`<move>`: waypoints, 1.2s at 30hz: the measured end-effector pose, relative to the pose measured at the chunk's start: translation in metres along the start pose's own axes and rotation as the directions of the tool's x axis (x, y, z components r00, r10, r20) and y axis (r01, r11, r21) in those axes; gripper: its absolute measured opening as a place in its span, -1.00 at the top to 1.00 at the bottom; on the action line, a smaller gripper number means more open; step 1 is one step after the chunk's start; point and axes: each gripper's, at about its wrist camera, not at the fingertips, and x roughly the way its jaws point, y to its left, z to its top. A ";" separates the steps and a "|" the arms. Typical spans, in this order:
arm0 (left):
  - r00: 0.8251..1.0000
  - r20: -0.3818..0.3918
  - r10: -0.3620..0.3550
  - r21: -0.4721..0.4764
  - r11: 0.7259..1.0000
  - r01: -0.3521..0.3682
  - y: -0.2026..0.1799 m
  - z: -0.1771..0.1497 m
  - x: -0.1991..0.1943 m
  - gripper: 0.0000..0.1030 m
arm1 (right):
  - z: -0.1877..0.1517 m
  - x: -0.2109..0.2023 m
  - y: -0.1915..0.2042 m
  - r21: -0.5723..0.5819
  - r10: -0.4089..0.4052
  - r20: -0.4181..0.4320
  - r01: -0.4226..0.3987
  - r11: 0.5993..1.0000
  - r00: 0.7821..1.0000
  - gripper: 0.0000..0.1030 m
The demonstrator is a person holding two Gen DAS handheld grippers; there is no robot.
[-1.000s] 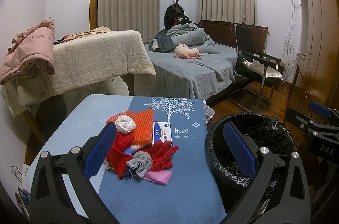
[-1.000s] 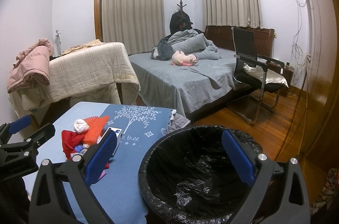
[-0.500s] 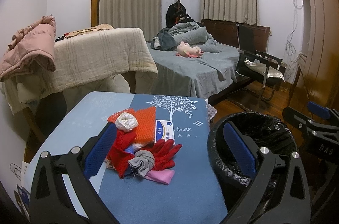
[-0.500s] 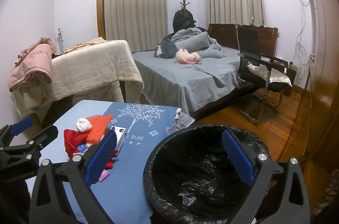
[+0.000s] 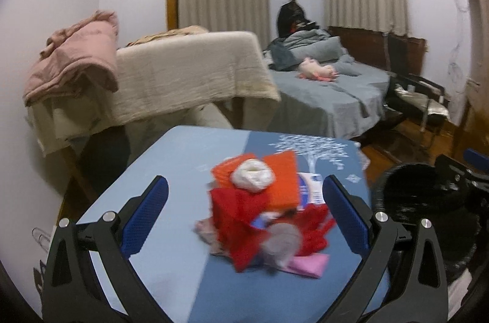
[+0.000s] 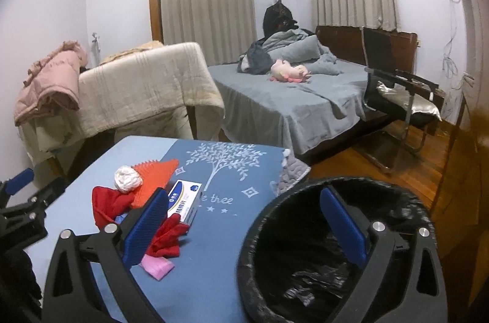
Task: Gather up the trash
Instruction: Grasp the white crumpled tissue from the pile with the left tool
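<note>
**Bedroom table heaped with scraps, bin beside it**

Blue cloth covers the table point(image 6: 220, 234), printed with a white tree, and beyond it stand a grey bed point(image 6: 290, 97) and a black chair point(image 6: 400, 100). On the cloth lies a heap of trash: a white crumpled wad point(image 6: 127, 178) resting on an orange spiky mat point(image 6: 156, 179), a red cloth point(image 6: 111, 203) touching them, a small blue-and-white box point(image 6: 185, 200) just beside the mat, and a pink strip point(image 6: 157, 266) at the near edge. A grey wad point(image 5: 279, 243) shows in the left wrist view (blurred there, so its make is unclear).

The left gripper point(image 5: 244, 219) hangs over the heap, jaws spread wide and empty, the pile lying between its blue pads. The right gripper point(image 6: 241, 225) is likewise wide and empty, straddling the table edge and the black-lined trash bin point(image 6: 406, 200), which stands just to the table's right.
</note>
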 end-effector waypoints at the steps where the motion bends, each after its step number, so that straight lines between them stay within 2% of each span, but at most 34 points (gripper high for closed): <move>1: 1.000 -0.003 0.002 -0.007 1.000 -0.002 0.006 0.000 0.005 -0.90 | -0.001 0.008 0.005 -0.005 0.005 -0.007 -0.005 1.000 1.000 -0.88; 6: 1.000 -0.012 0.013 -0.014 1.000 -0.013 0.017 0.001 0.033 -0.90 | -0.001 0.043 0.020 -0.009 0.019 -0.043 -0.019 1.000 0.999 -0.81; 14: 0.998 -0.051 -0.021 0.014 1.000 0.022 0.008 0.004 0.096 -0.88 | 0.011 0.091 0.034 -0.042 0.014 -0.059 -0.016 0.999 0.998 -0.72; 18: 0.994 -0.093 -0.051 0.012 0.999 0.052 0.004 0.002 0.124 -0.59 | 0.013 0.107 0.038 -0.049 0.008 -0.067 -0.012 0.999 0.998 -0.72; 23: 0.986 -0.155 -0.059 0.009 0.998 0.061 0.002 -0.004 0.157 -0.51 | 0.011 0.121 0.036 -0.047 0.010 -0.093 -0.014 0.999 0.996 -0.72; 26: 0.980 -0.186 -0.075 0.003 0.997 0.077 0.002 -0.006 0.168 -0.37 | 0.008 0.129 0.039 -0.053 0.013 -0.107 -0.019 0.998 0.994 -0.72; 28: 0.971 -0.210 -0.113 -0.007 0.993 0.115 0.002 -0.009 0.175 -0.06 | 0.007 0.133 0.041 -0.057 0.017 -0.115 -0.023 0.998 0.993 -0.72; 29: 0.966 -0.220 -0.137 -0.015 0.990 0.137 0.002 -0.009 0.178 0.00 | 0.007 0.135 0.042 -0.058 0.019 -0.117 -0.026 0.998 0.993 -0.72; 31: 0.964 -0.218 -0.152 -0.022 0.988 0.150 0.001 -0.011 0.179 0.17 | 0.006 0.138 0.046 -0.062 0.027 -0.123 -0.035 0.997 0.992 -0.72; 36: 0.972 -0.169 -0.165 -0.030 0.986 0.162 0.006 -0.004 0.169 0.24 | 0.006 0.143 0.055 -0.070 0.054 -0.131 -0.064 0.996 0.990 -0.72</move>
